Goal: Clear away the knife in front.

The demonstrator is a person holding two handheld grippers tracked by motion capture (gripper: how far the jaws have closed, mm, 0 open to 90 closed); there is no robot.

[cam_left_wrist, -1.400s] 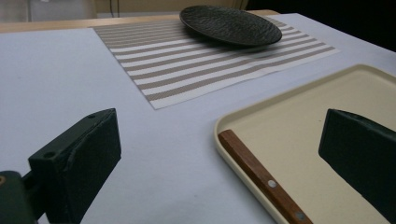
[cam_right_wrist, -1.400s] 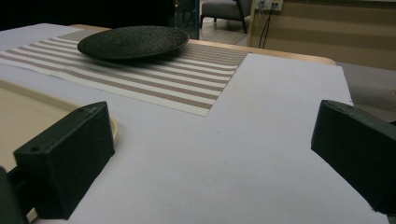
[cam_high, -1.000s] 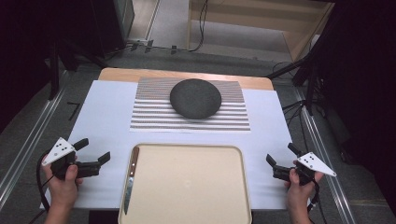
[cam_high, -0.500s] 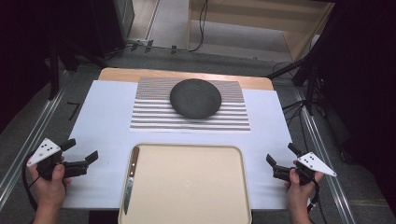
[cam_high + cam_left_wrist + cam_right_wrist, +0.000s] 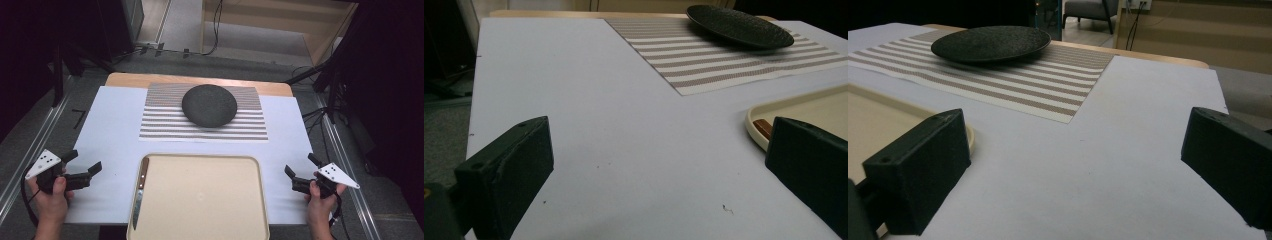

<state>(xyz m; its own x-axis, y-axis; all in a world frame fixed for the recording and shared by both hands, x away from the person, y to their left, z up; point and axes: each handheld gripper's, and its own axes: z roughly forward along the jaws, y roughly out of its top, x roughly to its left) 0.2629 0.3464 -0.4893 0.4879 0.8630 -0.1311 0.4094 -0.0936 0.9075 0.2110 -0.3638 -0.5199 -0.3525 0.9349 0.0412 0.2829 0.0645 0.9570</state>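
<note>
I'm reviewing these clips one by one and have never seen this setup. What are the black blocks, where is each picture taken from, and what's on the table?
No robot: a person holds a hand-held gripper in each hand, the left hand-held gripper and the right hand-held gripper. One picture looks down from above; the other two come from cameras riding on each tool, so the black blocks are its own jaws, standing apart with nothing between. On the table lie a striped mat with a dark plate on it, and a beige tray holding a knife.
</note>
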